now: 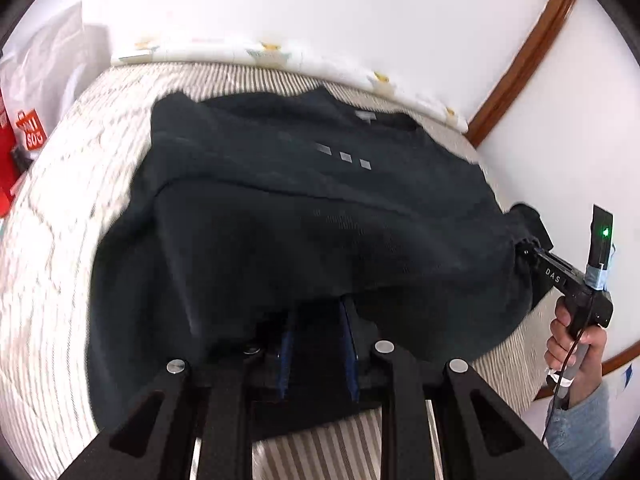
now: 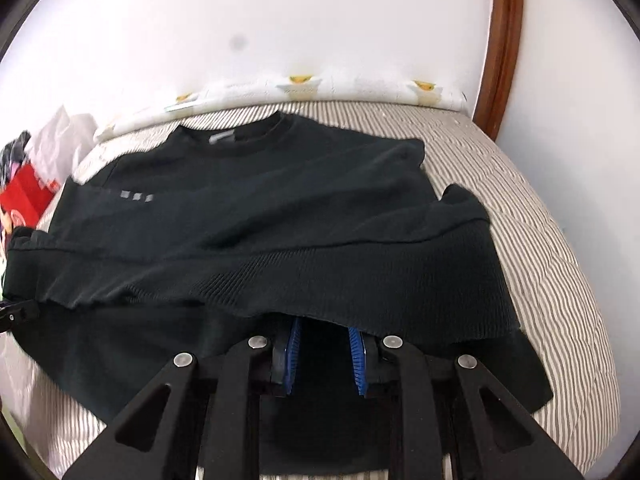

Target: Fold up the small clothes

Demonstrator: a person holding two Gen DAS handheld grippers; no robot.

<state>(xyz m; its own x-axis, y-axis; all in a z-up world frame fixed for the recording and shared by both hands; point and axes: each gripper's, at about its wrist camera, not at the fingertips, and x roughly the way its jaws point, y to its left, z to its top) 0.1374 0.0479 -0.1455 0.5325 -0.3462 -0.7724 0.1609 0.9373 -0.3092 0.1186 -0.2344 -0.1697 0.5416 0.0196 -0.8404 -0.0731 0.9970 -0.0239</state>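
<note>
A dark sweater (image 2: pixel 256 216) is seen spread on the striped bedcover (image 2: pixel 532 208), collar toward the white wall (image 2: pixel 280 20). The hem nearest the cameras is lifted and draped over both tools. The left gripper (image 1: pixel 316 320) has blue pads (image 1: pixel 347 344) set a little apart with hem fabric between them; the right gripper (image 2: pixel 326 338) likewise. Firm clamping cannot be confirmed. The right hand (image 1: pixel 576 344) is noted beside the sweater's edge.
</note>
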